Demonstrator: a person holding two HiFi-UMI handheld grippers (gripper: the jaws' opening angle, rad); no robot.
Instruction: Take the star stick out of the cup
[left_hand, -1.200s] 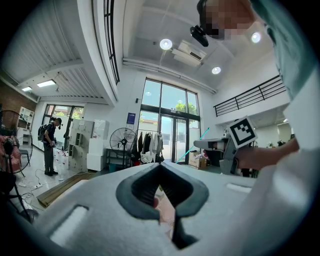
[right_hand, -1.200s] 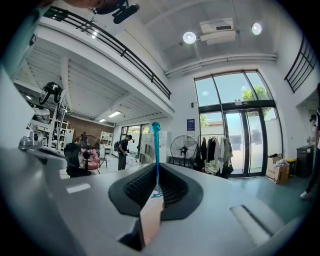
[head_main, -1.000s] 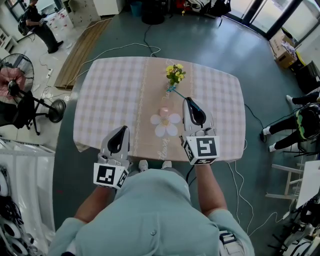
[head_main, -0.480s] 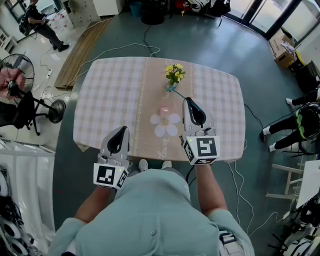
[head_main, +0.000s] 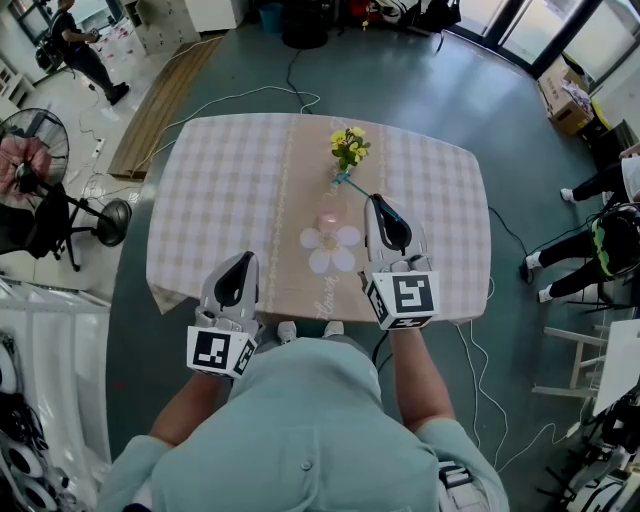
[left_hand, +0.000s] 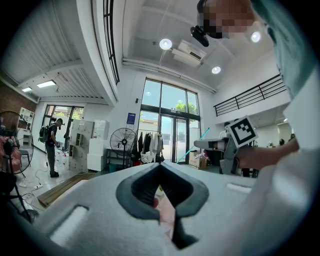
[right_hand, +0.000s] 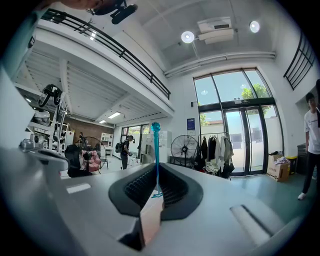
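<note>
Head view: star stick out of the cup, held in the right gripper.
Lower left, the left gripper (head_main: 240, 262) is closed and empty. The pink cup (head_main: 327, 221) stands mid-frame on the table (head_main: 220, 190). The teal star stick (head_main: 360, 190) points at the flowers (head_main: 349, 150), clamped in the right gripper (head_main: 380, 205). Risk: moving up-frame would likely knock the flowers, and the thin stick may pivot in the grip. Bare cloth lies to the right.

Head view steeply down over table (head_main: 230, 190); gripper views level, across room.
</note>
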